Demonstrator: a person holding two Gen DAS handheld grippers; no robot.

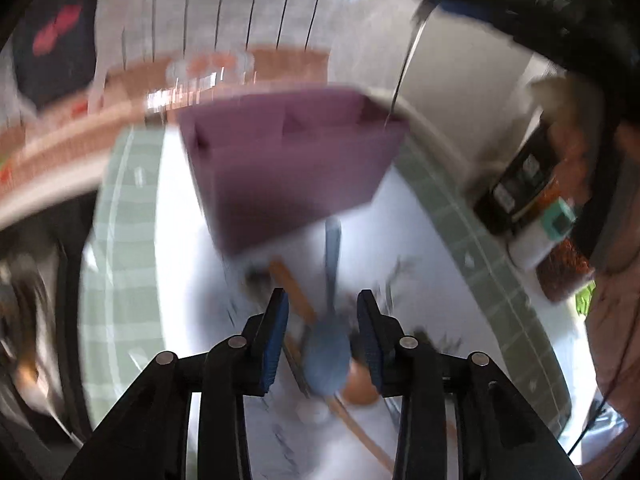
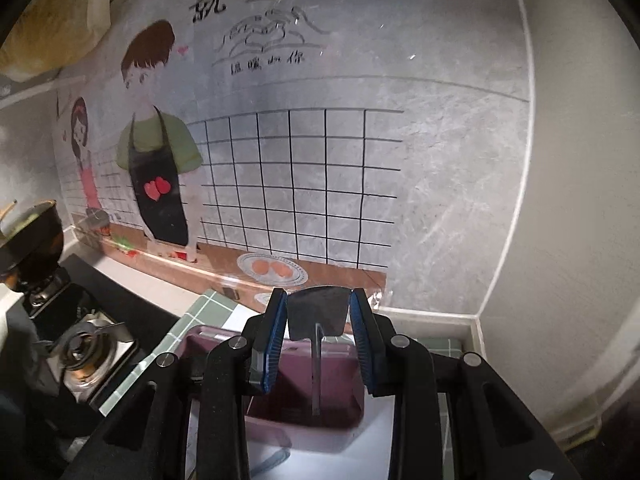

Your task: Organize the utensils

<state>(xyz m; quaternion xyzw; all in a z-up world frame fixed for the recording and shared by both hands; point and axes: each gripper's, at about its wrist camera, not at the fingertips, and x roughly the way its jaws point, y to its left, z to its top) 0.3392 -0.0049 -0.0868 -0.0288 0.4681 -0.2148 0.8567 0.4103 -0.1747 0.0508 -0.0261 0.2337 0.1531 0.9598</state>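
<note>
Utensils lie heaped on white mat before purple organizer box [image 1: 288, 152]. Left gripper [image 1: 322, 300] spread, empty, above blue spoon [image 1: 328, 356], blurred. Right gripper [image 2: 318, 302] pinches metal spatula [image 2: 316, 314] over box. Step: stowing spatula. Next: lower, release into compartment.

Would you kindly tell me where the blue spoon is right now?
In the left wrist view, the blue spoon lies on the white mat between the left claw's pads, its handle pointing toward the purple box, beside a wooden utensil.
</note>
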